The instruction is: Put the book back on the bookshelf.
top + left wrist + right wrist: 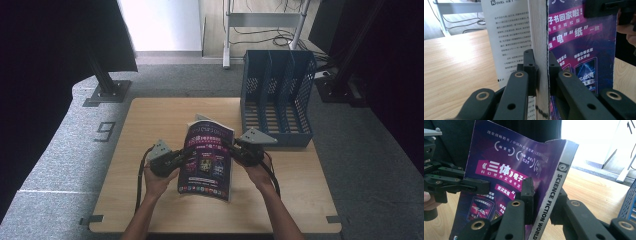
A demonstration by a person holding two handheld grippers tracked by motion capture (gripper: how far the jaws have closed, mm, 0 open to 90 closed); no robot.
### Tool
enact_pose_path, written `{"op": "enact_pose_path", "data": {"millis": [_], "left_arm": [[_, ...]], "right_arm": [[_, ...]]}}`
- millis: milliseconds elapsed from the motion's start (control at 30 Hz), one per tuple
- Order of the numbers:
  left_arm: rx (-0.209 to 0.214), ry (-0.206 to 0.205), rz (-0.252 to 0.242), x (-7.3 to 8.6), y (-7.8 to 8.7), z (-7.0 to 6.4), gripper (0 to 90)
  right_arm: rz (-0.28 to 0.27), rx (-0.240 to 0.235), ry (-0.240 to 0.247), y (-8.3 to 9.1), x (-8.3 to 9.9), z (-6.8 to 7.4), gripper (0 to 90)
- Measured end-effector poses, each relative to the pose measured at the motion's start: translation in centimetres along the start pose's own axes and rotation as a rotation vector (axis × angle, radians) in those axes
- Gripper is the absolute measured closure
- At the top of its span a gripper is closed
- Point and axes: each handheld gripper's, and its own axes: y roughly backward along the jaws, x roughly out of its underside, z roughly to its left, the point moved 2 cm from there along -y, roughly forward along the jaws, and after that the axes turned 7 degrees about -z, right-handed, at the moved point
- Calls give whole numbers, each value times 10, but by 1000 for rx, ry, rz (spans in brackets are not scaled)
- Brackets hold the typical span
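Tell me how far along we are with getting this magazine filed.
Done: the magazine is lifted off the table, clamped at its page edge by the left hand-held gripper and at its spine by the right hand-held gripper. In hand: it is held roughly upright between both. Left: it likely goes into the blue file rack, whose slots look empty.
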Motion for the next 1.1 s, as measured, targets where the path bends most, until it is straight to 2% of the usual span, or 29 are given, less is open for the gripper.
{"op": "enact_pose_path", "data": {"millis": [800, 1100], "left_arm": [[-5, -20, -28, -5, 3, -4, 837], [-4, -36, -27, -8, 0, -7, 839]], "right_arm": [[-55, -16, 37, 10, -9, 7, 788], [-63, -11, 36, 14, -12, 6, 798]]}}
